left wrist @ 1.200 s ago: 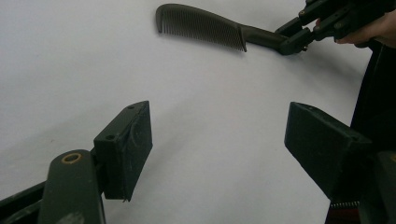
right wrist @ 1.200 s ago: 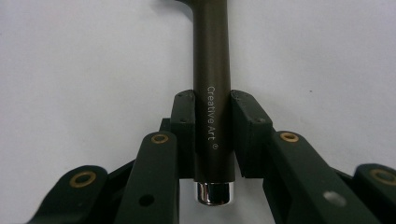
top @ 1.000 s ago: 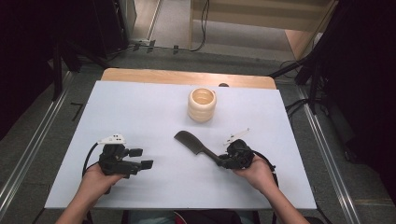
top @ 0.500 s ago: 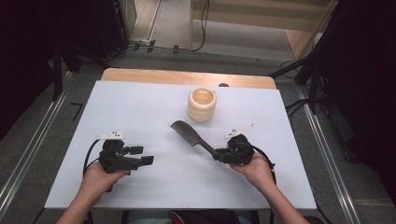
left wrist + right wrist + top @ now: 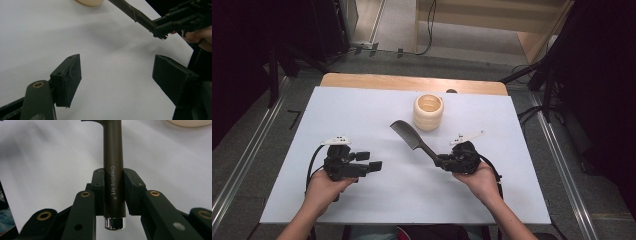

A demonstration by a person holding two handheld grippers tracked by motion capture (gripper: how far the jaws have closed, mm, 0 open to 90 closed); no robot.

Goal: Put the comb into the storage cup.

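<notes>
The right gripper (image 5: 443, 161) was closed on the handle of a dark comb (image 5: 412, 137). In the right gripper view its two pads pressed the round handle (image 5: 113, 170) from both sides, near the end with a small silver cap (image 5: 113, 223), and white letters ran along the handle between the pads. From the grip the comb pointed up and to the left in the high view, with its toothed head above the white table (image 5: 362, 110) and near a cream ribbed cup (image 5: 428, 112). The head was just beside the cup but I cannot tell if they touched. The comb looked lifted from the table, because a soft shadow lay under it in the left gripper view.

The left gripper (image 5: 374, 166) was wide open and held nothing. In its own view the two black pads (image 5: 67, 77) stood far apart over the bare table. It was well apart from the comb, at the left side of the table, and pointed toward the right hand (image 5: 479, 180).
</notes>
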